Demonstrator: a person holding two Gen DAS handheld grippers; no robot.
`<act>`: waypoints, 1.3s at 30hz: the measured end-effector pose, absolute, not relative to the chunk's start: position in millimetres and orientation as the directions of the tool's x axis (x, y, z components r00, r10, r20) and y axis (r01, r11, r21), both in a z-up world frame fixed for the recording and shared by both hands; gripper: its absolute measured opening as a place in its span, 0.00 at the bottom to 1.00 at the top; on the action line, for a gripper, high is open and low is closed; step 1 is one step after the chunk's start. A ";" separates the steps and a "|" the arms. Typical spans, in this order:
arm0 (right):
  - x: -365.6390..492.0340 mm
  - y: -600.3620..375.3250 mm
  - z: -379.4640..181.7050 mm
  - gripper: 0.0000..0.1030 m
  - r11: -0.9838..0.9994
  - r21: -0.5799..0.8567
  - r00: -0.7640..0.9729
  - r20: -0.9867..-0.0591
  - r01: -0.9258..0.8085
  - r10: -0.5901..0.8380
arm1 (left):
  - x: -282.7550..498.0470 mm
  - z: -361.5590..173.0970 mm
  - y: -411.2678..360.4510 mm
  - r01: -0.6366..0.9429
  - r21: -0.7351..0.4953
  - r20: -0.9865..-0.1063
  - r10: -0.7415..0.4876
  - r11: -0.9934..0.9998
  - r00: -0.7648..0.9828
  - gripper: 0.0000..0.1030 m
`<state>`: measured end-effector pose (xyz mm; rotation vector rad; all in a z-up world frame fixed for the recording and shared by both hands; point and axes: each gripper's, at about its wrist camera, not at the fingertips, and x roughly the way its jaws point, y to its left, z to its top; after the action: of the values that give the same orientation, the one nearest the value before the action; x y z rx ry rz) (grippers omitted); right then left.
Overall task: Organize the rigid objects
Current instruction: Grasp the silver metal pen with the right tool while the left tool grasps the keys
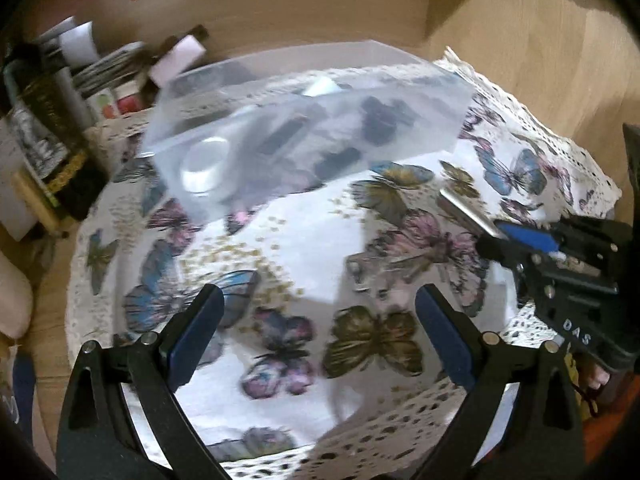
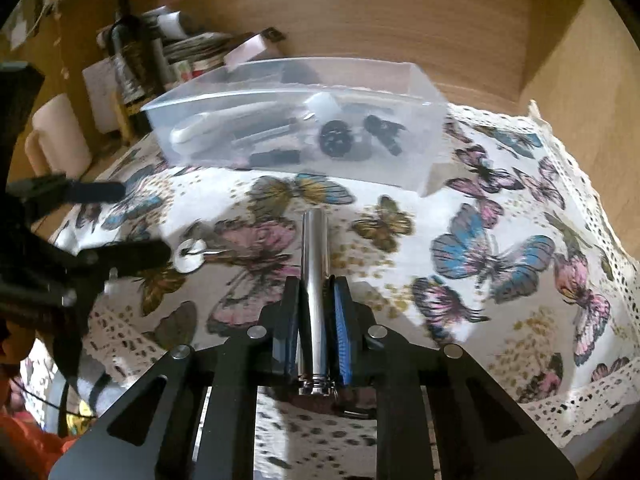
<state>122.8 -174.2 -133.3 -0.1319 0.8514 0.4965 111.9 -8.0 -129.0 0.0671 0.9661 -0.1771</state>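
A clear plastic box (image 1: 304, 128) (image 2: 304, 132) holding several dark and white small parts stands at the far side of the butterfly tablecloth. My right gripper (image 2: 314, 284) is shut on a shiny metal cylinder (image 2: 315, 264) and holds it above the cloth, short of the box; the cylinder (image 1: 466, 210) and the gripper (image 1: 516, 240) also show in the left wrist view. My left gripper (image 1: 318, 304) is open and empty above the cloth; in the right wrist view it (image 2: 124, 220) is at the left. A small white ring-shaped part (image 2: 190, 256) lies on the cloth by its lower finger.
A dark bottle (image 2: 128, 56), stacked papers and boxes (image 2: 192, 52) and a white mug (image 2: 60, 136) crowd the back left. Wooden walls (image 2: 400, 20) close in the back and right. The lace cloth edge (image 2: 580, 400) hangs at the front right.
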 end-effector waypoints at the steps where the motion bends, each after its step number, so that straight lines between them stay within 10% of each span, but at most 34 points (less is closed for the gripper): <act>1: 123.3 -177.8 -132.5 0.14 0.882 0.090 0.556 -0.745 -0.462 0.367 | 113.1 -129.8 -12.2 0.189 -0.021 -0.826 -0.123 0.982 0.550 0.95; 12: 134.3 -203.1 -122.7 0.14 0.896 0.153 0.591 -0.703 -0.417 0.396 | 140.1 -145.2 -45.4 0.203 -0.061 -0.876 -0.150 0.977 0.458 0.93; 21: 136.8 -208.8 -121.0 0.14 0.889 0.173 0.597 -0.685 -0.423 0.417 | 142.6 -140.5 -46.2 0.171 -0.052 -0.857 -0.132 0.984 0.497 0.59; 39: 136.4 -211.3 -67.7 0.14 0.889 0.146 0.699 -0.568 -0.434 0.435 | 125.9 -77.7 -1.7 0.105 -0.095 -0.748 -0.141 0.990 0.648 0.58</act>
<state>136.4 -211.3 -67.7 0.0009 0.6329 0.4840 125.9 -1.7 -77.7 -0.0448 0.8541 -0.1399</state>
